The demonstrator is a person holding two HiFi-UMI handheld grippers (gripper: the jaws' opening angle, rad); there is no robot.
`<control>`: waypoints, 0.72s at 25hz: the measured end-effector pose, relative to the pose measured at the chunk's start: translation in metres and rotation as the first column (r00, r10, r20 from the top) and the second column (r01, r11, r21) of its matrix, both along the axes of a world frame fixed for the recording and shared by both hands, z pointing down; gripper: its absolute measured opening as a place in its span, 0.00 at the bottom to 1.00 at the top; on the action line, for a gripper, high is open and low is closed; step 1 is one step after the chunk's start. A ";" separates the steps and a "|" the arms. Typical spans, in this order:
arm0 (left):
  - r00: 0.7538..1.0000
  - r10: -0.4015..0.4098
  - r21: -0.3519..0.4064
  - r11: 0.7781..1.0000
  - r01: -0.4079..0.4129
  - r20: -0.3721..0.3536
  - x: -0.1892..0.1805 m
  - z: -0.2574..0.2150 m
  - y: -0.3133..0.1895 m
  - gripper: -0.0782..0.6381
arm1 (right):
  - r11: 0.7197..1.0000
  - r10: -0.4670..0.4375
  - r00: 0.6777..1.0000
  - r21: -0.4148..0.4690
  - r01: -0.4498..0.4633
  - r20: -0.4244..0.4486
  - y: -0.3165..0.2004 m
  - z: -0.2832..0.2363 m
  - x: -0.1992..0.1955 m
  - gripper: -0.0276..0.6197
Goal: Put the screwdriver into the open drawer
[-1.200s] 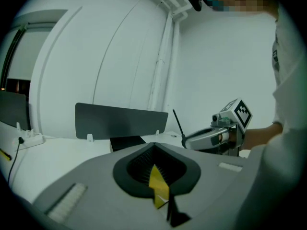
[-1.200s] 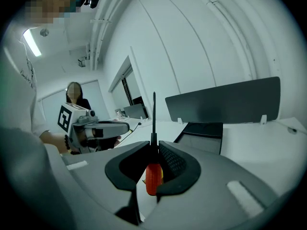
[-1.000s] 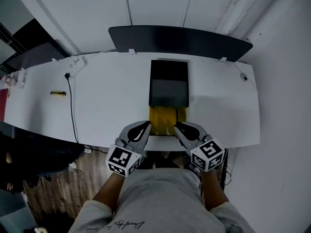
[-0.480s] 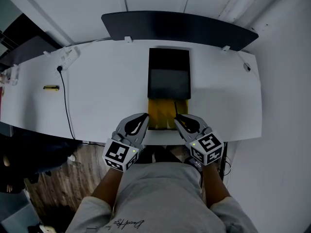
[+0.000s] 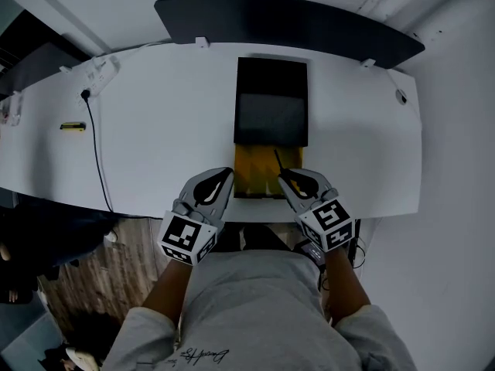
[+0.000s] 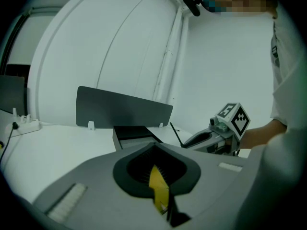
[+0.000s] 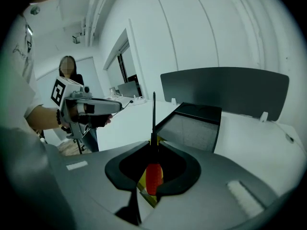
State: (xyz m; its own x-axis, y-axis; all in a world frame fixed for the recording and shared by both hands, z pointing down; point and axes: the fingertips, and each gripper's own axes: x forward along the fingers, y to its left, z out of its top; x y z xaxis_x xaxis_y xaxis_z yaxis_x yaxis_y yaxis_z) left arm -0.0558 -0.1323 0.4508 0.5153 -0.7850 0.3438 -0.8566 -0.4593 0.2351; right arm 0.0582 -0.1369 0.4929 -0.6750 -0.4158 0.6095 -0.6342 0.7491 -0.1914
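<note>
An open yellow drawer (image 5: 254,178) sticks out from a dark cabinet (image 5: 271,103) on the white desk (image 5: 155,130). My right gripper (image 5: 285,178) hangs at the drawer's front right corner, shut on the screwdriver. The screwdriver's red handle (image 7: 153,176) sits between the jaws. Its dark shaft (image 7: 153,116) points up and away, over the drawer's right side (image 5: 276,161). My left gripper (image 5: 227,175) is at the drawer's front left corner, shut with nothing in it. Yellow drawer (image 6: 158,186) shows below its jaws. The right gripper (image 6: 192,139) shows to its right.
A dark panel (image 5: 286,18) stands along the desk's back edge. A power strip (image 5: 97,72) with a black cable (image 5: 94,153) and a small yellow item (image 5: 73,127) lie at far left. A person (image 7: 69,71) stands in the background of the right gripper view.
Both grippers have sunk a little at the drawer's front corners. The screwdriver's shaft now shows over the drawer's right side. The head view has tipped down, so the desk sits higher in the picture.
</note>
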 end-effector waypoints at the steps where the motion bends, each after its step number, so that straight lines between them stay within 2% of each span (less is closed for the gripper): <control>1: 1.000 -0.002 0.000 1.000 0.002 0.001 -0.002 0.001 -0.002 0.11 | 1.000 -0.007 1.000 0.002 0.007 -0.014 -0.002 0.003 -0.001 0.16; 7: 1.000 -0.013 -0.019 1.000 0.013 -0.006 -0.004 0.011 -0.004 0.11 | 0.998 -0.061 0.993 -0.031 0.058 -0.105 -0.001 0.028 -0.003 0.16; 18: 1.000 -0.015 -0.041 0.999 0.015 -0.013 -0.005 0.030 -0.011 0.11 | 0.989 -0.130 0.967 -0.098 0.111 -0.219 -0.006 0.068 -0.003 0.16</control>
